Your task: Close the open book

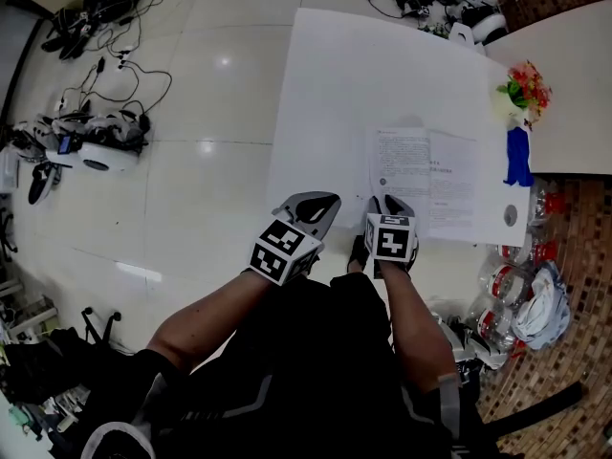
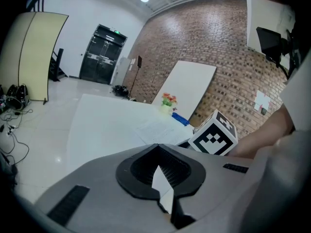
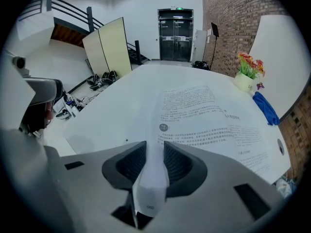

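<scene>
Left gripper [image 1: 311, 208], lower centre of the head view: over the near edge of the white table [image 1: 325, 84], left of the book. Its jaws meet at the tips and hold nothing. Right gripper [image 1: 387, 207], just right of it: jaws clamped on a lifted page [image 3: 153, 174] at the near left corner of the open book [image 1: 426, 175]. The book lies flat, centre-right, pages up. Blue cloth [image 1: 518, 156] lies beyond its right edge.

A broad white rectangular table [image 1: 325, 84] bears a small pot of red and orange flowers [image 1: 524, 89] near its far right corner, with a crumpled blue cloth [image 1: 518, 156] just beside it. Tangled black cables and white headsets [image 1: 96, 132] lie on the glossy pale tiled floor [image 1: 210, 180], and clear plastic bottles [image 1: 507, 304] stand on brown brick paving.
</scene>
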Motion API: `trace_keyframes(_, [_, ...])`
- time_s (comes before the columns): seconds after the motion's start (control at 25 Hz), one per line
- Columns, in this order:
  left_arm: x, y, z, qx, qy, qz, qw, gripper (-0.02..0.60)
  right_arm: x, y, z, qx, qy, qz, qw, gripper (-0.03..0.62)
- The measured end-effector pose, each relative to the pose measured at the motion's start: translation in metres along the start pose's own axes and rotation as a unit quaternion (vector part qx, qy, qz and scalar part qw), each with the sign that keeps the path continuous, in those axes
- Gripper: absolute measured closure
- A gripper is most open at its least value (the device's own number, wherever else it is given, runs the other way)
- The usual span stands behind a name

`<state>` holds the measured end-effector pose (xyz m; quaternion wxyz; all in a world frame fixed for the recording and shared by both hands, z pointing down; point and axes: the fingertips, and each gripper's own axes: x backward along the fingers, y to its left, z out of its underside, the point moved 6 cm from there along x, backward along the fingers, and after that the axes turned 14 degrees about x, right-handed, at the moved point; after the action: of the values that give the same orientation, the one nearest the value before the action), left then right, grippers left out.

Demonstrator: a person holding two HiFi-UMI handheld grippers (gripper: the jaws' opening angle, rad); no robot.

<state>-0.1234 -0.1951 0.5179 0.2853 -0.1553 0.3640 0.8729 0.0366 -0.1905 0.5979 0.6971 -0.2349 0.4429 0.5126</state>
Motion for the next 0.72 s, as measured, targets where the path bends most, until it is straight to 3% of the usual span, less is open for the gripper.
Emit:
trace_keyframes(0.36, [0.002,-0.002,0.004,0.003,-0.005,-0.002,1.0000,0.588,0.002,-0.002,-0.001,-0.001,0.006,-0.009,1.000,0.520])
trace_keyframes(0.72, [0.005,-0.003,0.000,0.011,-0.016,-0.010,0.9998,0.588,0.023,-0.009,-0.010,-0.033,-0.027,-0.022,0.999,0.546])
